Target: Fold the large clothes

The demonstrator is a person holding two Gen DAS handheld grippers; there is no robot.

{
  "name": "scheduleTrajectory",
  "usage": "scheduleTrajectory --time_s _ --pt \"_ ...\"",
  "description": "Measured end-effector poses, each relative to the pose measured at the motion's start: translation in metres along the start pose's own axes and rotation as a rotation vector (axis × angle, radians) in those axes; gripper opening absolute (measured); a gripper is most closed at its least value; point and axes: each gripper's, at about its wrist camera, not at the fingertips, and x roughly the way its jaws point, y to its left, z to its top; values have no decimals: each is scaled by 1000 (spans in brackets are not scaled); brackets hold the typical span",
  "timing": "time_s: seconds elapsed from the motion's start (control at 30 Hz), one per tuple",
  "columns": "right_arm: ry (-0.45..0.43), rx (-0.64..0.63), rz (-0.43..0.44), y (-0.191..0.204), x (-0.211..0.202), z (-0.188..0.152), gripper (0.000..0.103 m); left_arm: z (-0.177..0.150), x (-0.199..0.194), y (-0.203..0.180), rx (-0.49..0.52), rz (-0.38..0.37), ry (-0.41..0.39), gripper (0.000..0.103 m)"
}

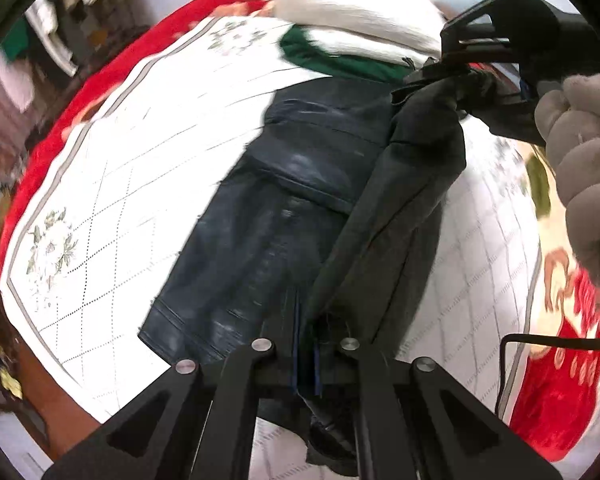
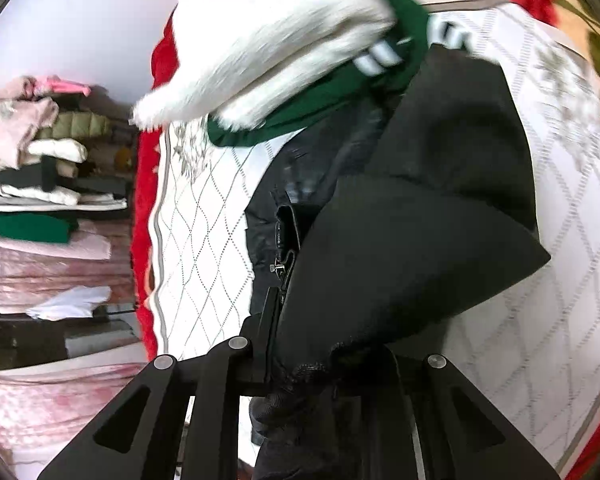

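The left tool (image 1: 306, 344) is clenched on the hem edge of a dark leather jacket (image 1: 260, 216), its two fingers pinched together with the fabric trapped between them. The right tool (image 2: 320, 348) is grasping the same jacket (image 2: 412, 216) by a bunched fold of its dull black lining, and in the left wrist view it (image 1: 466, 70) shows at upper right, gripped by a gloved hand (image 1: 580, 152) and pulling a flap up off the surface. The rest of the jacket lies spread across a white quilted mattress (image 1: 120, 184) with a red blanket (image 1: 112, 64) under it. Beyond the jacket sit a green garment (image 2: 340, 92) and a white fluffy one (image 2: 268, 40). A stack of folded clothes (image 2: 52, 184) stands off to the side.
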Motion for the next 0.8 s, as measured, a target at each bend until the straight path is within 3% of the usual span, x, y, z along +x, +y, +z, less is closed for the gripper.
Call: scheduleTrajectory --time_s 0.23,0.3,0.4,0.47,0.57,0.63,0.7,0.8 --pt "49 -42 -183 60 102 12 20 28 64 85 -130 -50 100 10" --pt "66 -60 -250 70 126 14 25 27 81 103 -154 -83 131 11" --pt "108 -88 -229 76 143 15 43 22 93 123 -204 -162 158 14" --pt "130 -129 -123 79 138 16 71 18 87 130 -224 -210 144 15" --pt "201 -192 143 69 115 17 74 7 72 131 -245 -264 114 19" --pt "220 -178 222 49 90 18 75 5 66 133 -261 -285 106 19" --pt "182 -155 225 21 58 22 80 4 62 127 -269 -264 91 19" --pt "55 -87 12 -42 13 33 82 2 66 120 -247 -156 74 24"
